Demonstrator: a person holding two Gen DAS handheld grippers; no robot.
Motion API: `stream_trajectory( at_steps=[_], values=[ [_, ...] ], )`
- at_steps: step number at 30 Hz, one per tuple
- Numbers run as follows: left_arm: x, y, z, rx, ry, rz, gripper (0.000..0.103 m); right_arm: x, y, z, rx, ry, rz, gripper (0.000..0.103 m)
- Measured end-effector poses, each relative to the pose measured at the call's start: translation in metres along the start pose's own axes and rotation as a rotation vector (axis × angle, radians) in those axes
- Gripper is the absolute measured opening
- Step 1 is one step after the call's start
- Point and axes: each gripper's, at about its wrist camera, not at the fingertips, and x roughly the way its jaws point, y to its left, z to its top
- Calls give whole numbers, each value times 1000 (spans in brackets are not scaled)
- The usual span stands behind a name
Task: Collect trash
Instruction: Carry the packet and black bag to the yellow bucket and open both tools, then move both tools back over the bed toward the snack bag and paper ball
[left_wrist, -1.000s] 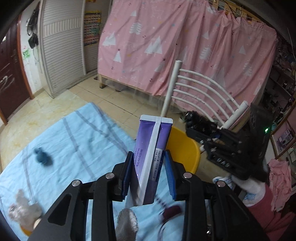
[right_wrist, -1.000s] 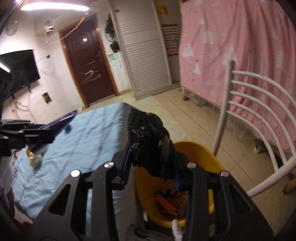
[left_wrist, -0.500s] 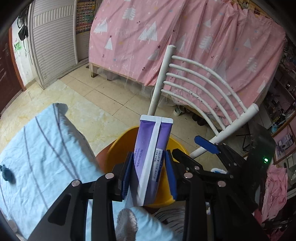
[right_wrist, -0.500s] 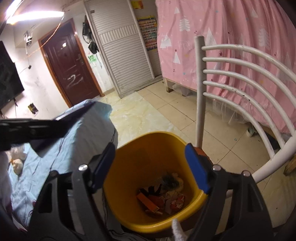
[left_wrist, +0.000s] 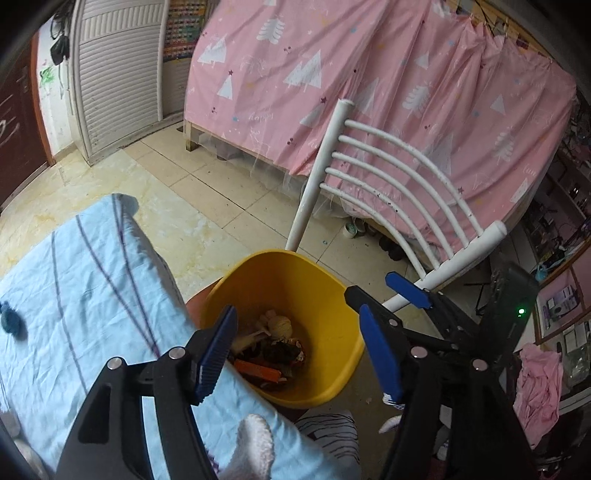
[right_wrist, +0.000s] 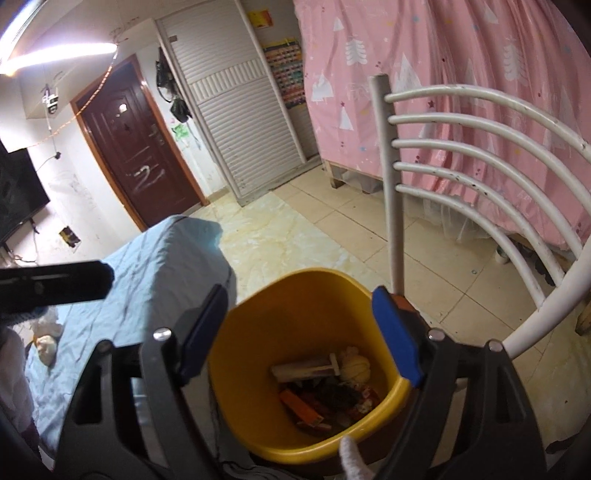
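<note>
A yellow trash bin (left_wrist: 325, 280) stands on the floor beside the table; it also shows in the right wrist view (right_wrist: 258, 314). Trash lies in its bottom: a tube (right_wrist: 306, 369), a pale crumpled ball (right_wrist: 356, 367), an orange wrapper (left_wrist: 256, 369) and dark scraps. My left gripper (left_wrist: 299, 350) is open and empty, held over the bin. My right gripper (right_wrist: 299, 332) is open and empty, also over the bin; it shows at the right of the left wrist view (left_wrist: 406, 291).
A table with a light blue striped cloth (left_wrist: 74, 288) lies left of the bin, with a dark blue ball (left_wrist: 13, 323) and pale scraps (right_wrist: 46, 345) on it. A white chair back (left_wrist: 388, 177) stands behind the bin. Pink curtain (left_wrist: 369, 81), tiled floor.
My left gripper has opened and the purple tube has left it; a tube now lies in the bin. My right gripper opened earlier and let go of the black bag.
</note>
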Motion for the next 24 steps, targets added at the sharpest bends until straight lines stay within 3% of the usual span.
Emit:
stream_trajectory(
  at_steps=[7,11,24],
  values=[
    [-40,15,-13,-16,-53,54,62,-11,29,-1,-65,-21,49,84],
    [-70,33,-23,-16,-102,139,68,-17,47,-2,-82,-29,98,89],
    [-142,127,-52,-137,-188,343,77,-16,128,-6,-194,10,220,90]
  ],
)
